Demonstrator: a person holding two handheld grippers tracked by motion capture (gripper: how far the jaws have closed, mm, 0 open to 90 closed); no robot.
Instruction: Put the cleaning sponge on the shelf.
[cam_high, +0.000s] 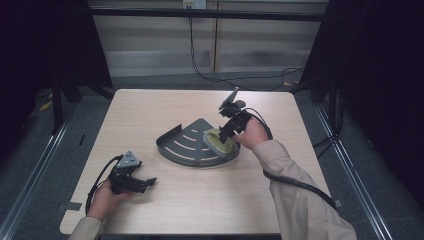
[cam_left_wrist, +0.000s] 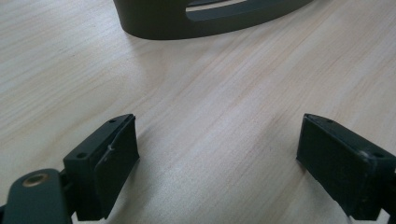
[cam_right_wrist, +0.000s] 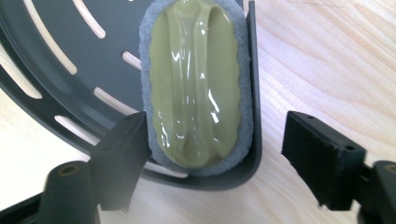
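Right gripper view shows the right gripper (cam_right_wrist: 212, 154) spread wide and empty over the sponge (cam_right_wrist: 196, 84), which lies flat in the slotted tray (cam_right_wrist: 70, 42) against its rim, one jaw inside, one outside. Likely the sponge is either just placed or about to be lifted. The left gripper (cam_left_wrist: 217, 154) rests open, holding nothing, the tray ahead of it.

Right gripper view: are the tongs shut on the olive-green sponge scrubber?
No, the right tongs stand open astride the olive-green sponge scrubber lying in the dark grey slotted tray.

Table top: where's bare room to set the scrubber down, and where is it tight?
Bare wood lies along the table's far edge beyond the grey slotted tray, and along the near edge between the left gripper and the person's right sleeve. It is crowded at the tray's right corner, where the open right gripper hovers over the green scrubber.
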